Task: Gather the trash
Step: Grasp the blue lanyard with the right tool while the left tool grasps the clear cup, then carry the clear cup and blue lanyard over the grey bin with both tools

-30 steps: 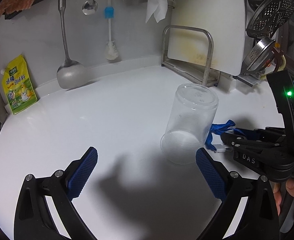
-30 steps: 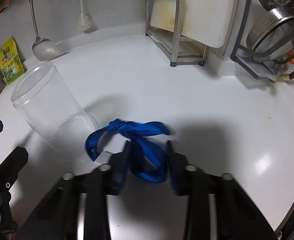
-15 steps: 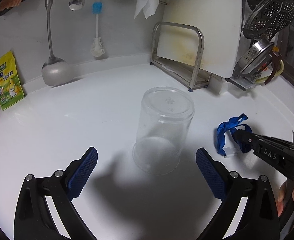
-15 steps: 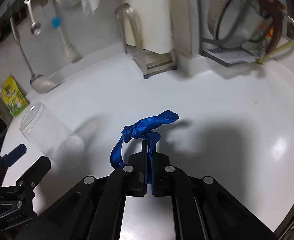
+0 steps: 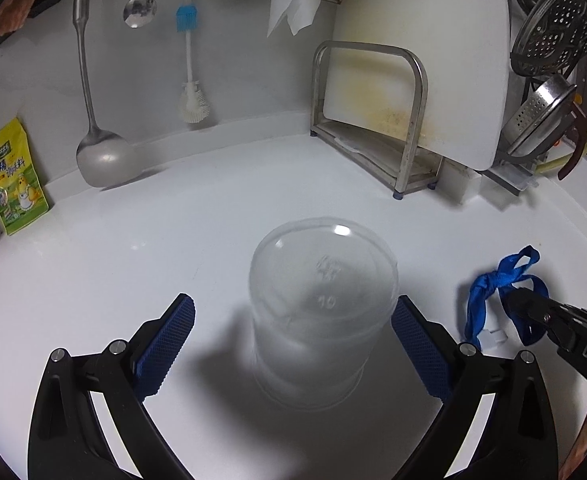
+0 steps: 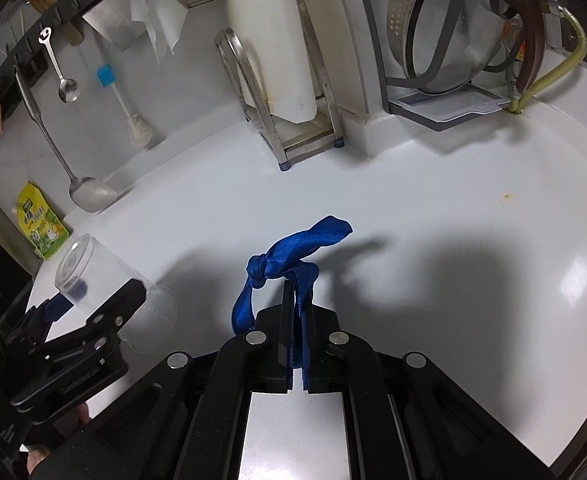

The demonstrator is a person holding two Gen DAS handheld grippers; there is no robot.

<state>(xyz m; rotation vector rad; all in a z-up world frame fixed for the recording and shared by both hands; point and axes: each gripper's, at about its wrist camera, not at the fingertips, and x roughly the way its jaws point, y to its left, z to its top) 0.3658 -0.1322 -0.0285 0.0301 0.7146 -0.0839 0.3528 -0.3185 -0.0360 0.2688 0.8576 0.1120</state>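
Observation:
A clear plastic cup [image 5: 321, 316] stands upside down on the white counter [image 5: 173, 240]. My left gripper [image 5: 293, 340] is open, its blue pads on either side of the cup, the right pad close to its wall. My right gripper [image 6: 295, 304] is shut on a knotted blue ribbon [image 6: 293, 252] and holds it a little above the counter. The ribbon [image 5: 497, 288] and the right gripper also show at the right edge of the left wrist view. In the right wrist view the cup [image 6: 93, 268] sits at the left between the left gripper's fingers.
A cutting board in a steel rack [image 5: 393, 120] stands at the back right, beside colanders [image 5: 549, 80]. A ladle [image 5: 101, 156], spoon and brush [image 5: 191, 80] hang on the back wall. A yellow pouch [image 5: 15, 180] leans at the far left.
My left gripper has moved up to the cup, which now sits between its pads. My right gripper has closed on the blue ribbon and lifted it.

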